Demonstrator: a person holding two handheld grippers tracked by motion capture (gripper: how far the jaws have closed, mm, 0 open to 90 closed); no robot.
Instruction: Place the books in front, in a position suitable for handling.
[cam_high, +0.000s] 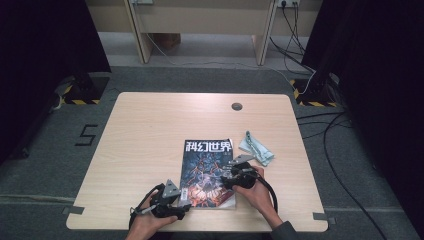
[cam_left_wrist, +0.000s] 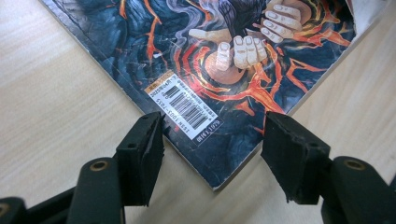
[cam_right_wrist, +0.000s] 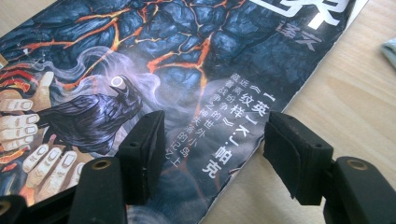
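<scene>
Dark glossy lava-art magazine (cam_high: 207, 172) flat at table's (cam_high: 140, 145) 6 o'clock edge. Left gripper (cam_left_wrist: 212, 140) view: jaws apart astride barcode corner. Right gripper (cam_right_wrist: 212, 142) view: jaws apart straddling spine edge.

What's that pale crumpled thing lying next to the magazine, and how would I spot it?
Start at the wooden table and find the dark magazine near its front edge. Just beyond the magazine's top right corner lies a small cloth, loosely folded. It is pale blue-green, soft and creased, unlike the flat, glossy magazine cover.
</scene>
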